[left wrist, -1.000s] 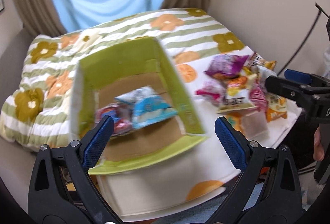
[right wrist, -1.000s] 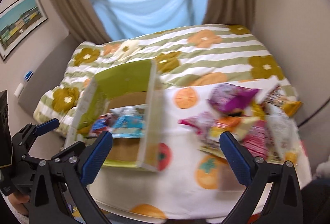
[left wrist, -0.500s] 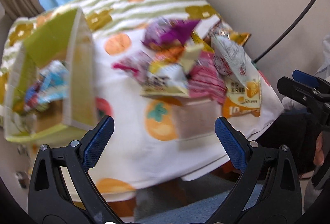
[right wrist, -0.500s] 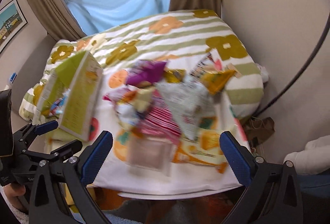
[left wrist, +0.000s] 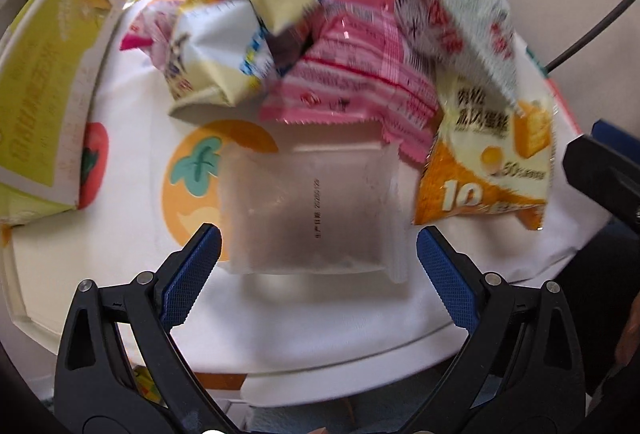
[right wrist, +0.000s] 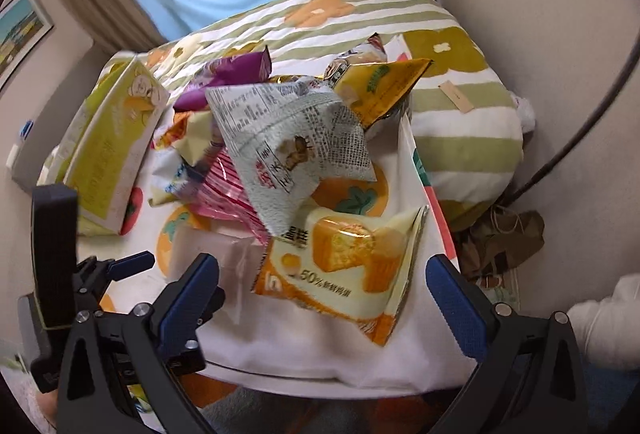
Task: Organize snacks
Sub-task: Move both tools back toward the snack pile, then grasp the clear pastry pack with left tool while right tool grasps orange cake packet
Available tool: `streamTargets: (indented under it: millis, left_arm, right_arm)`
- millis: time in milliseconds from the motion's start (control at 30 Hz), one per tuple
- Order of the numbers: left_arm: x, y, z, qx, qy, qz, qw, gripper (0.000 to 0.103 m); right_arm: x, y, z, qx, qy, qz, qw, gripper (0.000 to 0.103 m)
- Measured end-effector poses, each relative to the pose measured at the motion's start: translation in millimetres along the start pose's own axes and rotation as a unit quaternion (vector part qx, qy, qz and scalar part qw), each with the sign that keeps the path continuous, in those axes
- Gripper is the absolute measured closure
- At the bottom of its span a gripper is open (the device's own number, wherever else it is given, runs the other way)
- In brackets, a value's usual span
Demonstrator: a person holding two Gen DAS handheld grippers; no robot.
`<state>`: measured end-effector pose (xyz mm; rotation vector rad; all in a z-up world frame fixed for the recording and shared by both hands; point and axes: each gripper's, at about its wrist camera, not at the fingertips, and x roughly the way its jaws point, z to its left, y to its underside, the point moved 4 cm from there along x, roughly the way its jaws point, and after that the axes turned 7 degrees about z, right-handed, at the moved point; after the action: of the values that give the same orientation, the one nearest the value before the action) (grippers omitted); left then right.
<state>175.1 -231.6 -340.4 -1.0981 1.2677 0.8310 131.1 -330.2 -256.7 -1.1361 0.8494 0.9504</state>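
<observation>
A second ago the left gripper (left wrist: 318, 254) faces the green box (left wrist: 52, 90) with its packets; now it has swung right and come down close over the snack pile, its open jaws framing the clear packet (left wrist: 312, 206), which fills the middle of its view. The box has slid to the left edge. The right gripper (right wrist: 324, 286) has likewise turned from the box (right wrist: 112, 162) and dropped toward the pile, now hanging open just above the orange cake packet (right wrist: 344, 258).
</observation>
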Motion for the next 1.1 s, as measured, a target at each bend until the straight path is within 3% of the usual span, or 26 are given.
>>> streamTargets:
  millis: [233, 367, 533, 867, 1100]
  left_arm:
    - [19.2, 0.1, -10.0, 0.002, -0.023, 0.002, 0.9997, 0.004]
    - [23.4, -0.9, -14.9, 0.002, -0.033, 0.001, 0.9995, 0.003]
    - [24.2, -9.7, -12.8, -0.001, -0.031, 0.002, 0.9995, 0.003]
    - [32.7, -24.3, 4.3, 0.004, -0.053, 0.014, 0.9985, 0.003]
    - [34.4, -27.9, 9.9, 0.036, -0.048, 0.009, 0.9982, 0.003]
  right_arm:
    - [14.4, 7.7, -4.6, -0.094, 0.035, 0.010, 0.995, 0.000]
    - [22.3, 15.8, -3.2, -0.167, 0.070, 0.018, 0.983, 0.000]
    - [25.8, 21.9, -2.4, -0.220, 0.080, 0.018, 0.972, 0.000]
    - [46.7, 26.3, 18.3, -0.331, 0.138, 0.013, 0.933, 0.000]
    - [63.7, 23.5, 28.0, -0.379, 0.128, 0.013, 0.916, 0.000]
